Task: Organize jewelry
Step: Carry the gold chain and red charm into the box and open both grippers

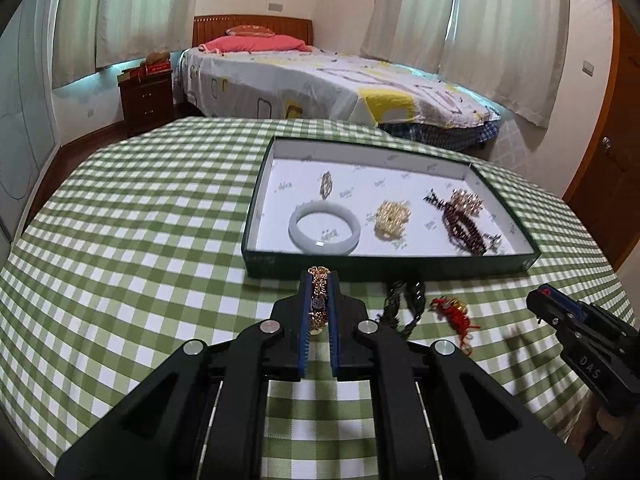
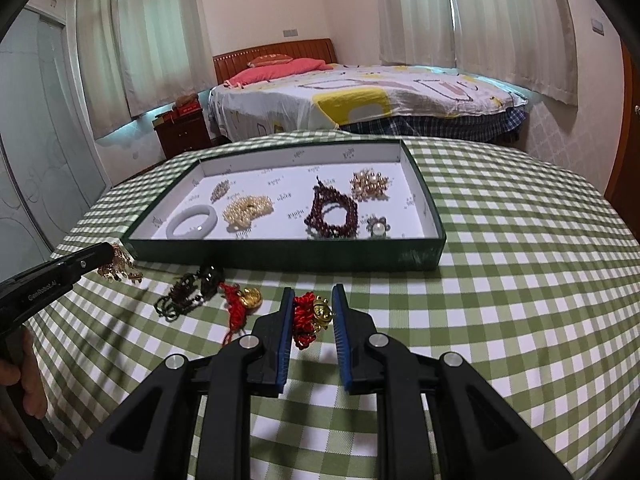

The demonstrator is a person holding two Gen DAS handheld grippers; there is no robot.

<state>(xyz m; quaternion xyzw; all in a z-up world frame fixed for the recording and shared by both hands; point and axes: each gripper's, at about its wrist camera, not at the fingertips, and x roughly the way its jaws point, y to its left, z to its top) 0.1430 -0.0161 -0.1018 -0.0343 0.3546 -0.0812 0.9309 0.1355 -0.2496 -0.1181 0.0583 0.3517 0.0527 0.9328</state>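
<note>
In the left wrist view my left gripper [image 1: 319,276] is shut on a gold chain bracelet [image 1: 319,300], held just above the cloth in front of the dark green tray [image 1: 256,220]. The right wrist view shows the same left gripper [image 2: 107,255] with the gold chain [image 2: 120,270] dangling from it. My right gripper [image 2: 313,292] is shut on a red knotted cord with a gold charm [image 2: 310,314], near the tray's front wall [image 2: 280,254]. Loose on the cloth lie a dark braided cord [image 2: 188,292] and a second red cord with a gold charm [image 2: 242,302].
Inside the tray lie a white bangle [image 1: 324,229], a pearl cluster [image 1: 393,218], a dark red bead bracelet [image 1: 464,230], a gold pearl brooch [image 1: 466,199] and a small gold piece [image 1: 326,184]. A green checked cloth [image 1: 140,240] covers the table. A bed [image 1: 320,80] stands behind.
</note>
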